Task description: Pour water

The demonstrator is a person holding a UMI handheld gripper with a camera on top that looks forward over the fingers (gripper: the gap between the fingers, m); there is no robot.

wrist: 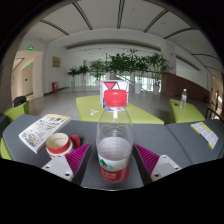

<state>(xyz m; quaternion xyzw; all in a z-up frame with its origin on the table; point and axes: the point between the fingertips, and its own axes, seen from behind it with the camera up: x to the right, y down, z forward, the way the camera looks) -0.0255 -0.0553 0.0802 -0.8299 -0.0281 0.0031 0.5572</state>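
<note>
Bottle [114, 140] on grey table [150, 136]

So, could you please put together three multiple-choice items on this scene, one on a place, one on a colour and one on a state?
1. Where does the bottle stand?
A. Between the gripper fingers
B. Far beyond them on the green table
C. Behind the cup

2. What colour is the bottle's cap?
A. Blue
B. Red
C. White

3. How does the bottle stand?
A. Lying on its side
B. Upside down
C. Upright with its cap on

Answers:
1 A, it rises in the gap between the two pink pads.
2 B, the cap shows red against the plants behind.
3 C, it stands straight on the grey table, the cup to its left.
</note>
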